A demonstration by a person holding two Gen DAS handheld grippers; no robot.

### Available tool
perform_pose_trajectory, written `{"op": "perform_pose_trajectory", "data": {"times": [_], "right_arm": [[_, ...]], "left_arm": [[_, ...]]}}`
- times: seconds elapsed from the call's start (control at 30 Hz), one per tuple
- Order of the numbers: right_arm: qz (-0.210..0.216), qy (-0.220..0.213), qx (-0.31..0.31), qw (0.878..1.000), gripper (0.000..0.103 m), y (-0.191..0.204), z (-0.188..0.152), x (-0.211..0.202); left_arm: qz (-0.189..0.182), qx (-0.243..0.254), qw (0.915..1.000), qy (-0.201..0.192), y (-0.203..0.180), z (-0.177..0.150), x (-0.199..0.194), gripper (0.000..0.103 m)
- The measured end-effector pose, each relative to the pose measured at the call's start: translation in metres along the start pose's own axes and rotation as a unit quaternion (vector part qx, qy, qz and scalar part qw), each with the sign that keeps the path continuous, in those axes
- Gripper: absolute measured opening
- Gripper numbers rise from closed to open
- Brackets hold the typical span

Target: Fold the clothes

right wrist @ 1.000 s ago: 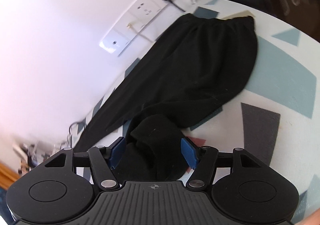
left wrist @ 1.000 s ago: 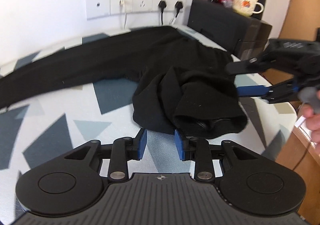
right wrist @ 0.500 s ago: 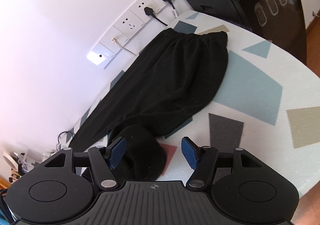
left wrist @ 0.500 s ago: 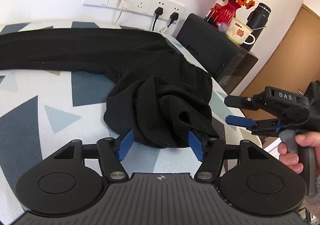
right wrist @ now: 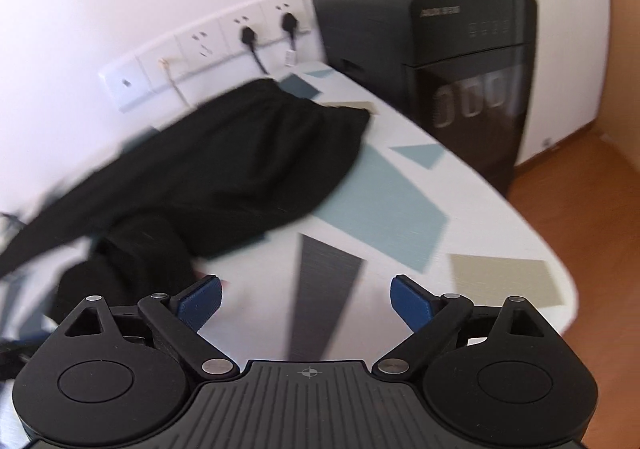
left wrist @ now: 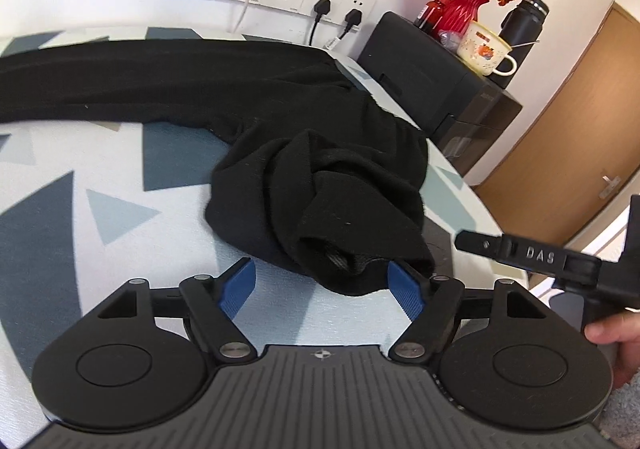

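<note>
While black trousers (left wrist: pixel 248 105) lie bunched on the patterned bench (left wrist: pixel 80 185), L gripper (left wrist: pixel 322 285) jaws are opening, cuff end between them w/o pad contact. R gripper (right wrist: pixel 306 299) jaws opening too, nothing between, trousers off to its left.

Trousers (left wrist: pixel 248 89) lie on the table (left wrist: pixel 120 185), cabinet (right wrist: pixel 452 61) behind.

Each claw, the left claw (left wrist: pixel 322 285) and the right claw (right wrist: pixel 306 299), is black with ribbed blue pads (left wrist: pixel 406 289), silver pivot screws and round side discs; "DAS" is embossed at three o'clock.
</note>
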State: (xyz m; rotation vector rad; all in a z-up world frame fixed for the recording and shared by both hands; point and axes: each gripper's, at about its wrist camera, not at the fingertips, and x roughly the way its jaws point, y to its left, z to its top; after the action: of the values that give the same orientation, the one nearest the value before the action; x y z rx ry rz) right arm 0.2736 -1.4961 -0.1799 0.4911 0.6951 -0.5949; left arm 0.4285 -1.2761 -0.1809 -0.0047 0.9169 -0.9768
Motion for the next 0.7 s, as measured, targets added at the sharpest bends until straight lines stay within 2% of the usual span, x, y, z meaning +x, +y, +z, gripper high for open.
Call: {"op": "perform_pose_trajectory", "data": {"times": [0.03,0.17,0.37,0.47,0.7], "right_arm": [[-0.008,0.000,-0.004,1.000,0.092,-0.001,-0.003,0.002],[-0.005,0.016,0.008,1.000,0.094,-0.007,-0.009,0.012],[0.008,0.031,0.021,0.999,0.095,-0.013,-0.013,0.020],[0.018,0.035,0.021,0.999,0.100,-0.014,-0.014,0.023],[0.024,0.027,-0.002,0.999,0.102,-0.010,-0.014,0.029]], "left_arm": [[0.003,-0.001,1.0000,-0.001,0.001,0.000,0.000,0.074],[0.020,-0.013,0.9995,-0.019,0.006,0.000,-0.001,0.060],[0.026,0.000,0.9995,-0.019,0.007,-0.005,-0.002,0.060],[0.026,0.016,0.9994,-0.018,0.003,-0.006,-0.002,0.060],[0.076,0.029,0.9958,-0.044,-0.005,-0.002,0.003,0.060]]}}
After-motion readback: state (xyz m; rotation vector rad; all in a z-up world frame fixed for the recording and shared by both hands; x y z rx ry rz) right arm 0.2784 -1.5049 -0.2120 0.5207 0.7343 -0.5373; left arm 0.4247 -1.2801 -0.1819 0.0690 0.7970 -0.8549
